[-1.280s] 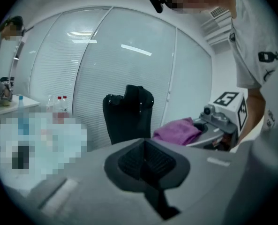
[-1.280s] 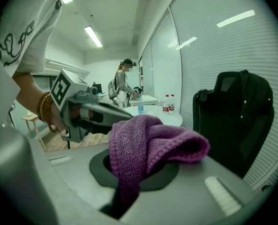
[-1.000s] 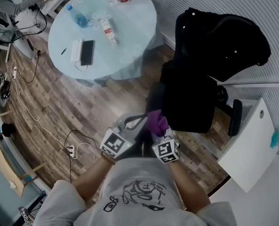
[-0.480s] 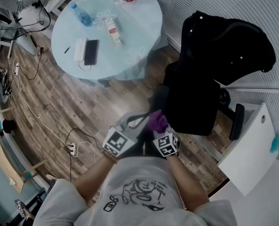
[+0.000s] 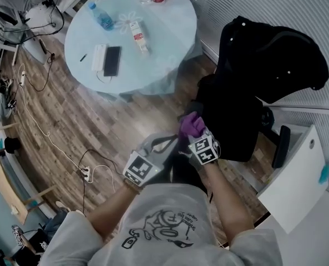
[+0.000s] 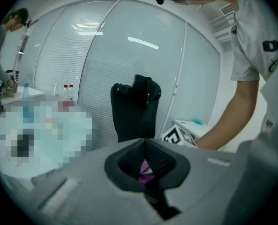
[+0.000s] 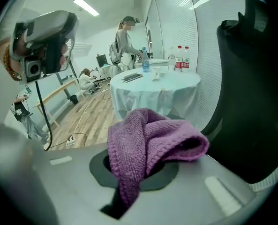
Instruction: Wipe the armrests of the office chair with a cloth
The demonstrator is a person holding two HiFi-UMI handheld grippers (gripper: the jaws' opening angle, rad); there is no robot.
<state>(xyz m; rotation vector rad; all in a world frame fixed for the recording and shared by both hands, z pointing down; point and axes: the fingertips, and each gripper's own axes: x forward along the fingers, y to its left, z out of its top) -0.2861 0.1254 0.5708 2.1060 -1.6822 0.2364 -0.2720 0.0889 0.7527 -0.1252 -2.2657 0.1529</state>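
Beside the black office chair [image 5: 231,121], my right gripper [image 5: 197,133] clamps the purple cloth [image 7: 150,142] at the seat's near edge; my left gripper [image 6: 146,170] hangs behind, jaws together. Pressing a broad fold flat along each armrest [image 5: 278,139] should wipe best.

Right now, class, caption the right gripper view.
Right gripper clamps a purple cloth beside the black chair.

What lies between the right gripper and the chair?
Only the cloth: the right gripper is shut on it, and it bulges out toward the chair. The right gripper view shows this best; whether cloth touches chair is unclear.
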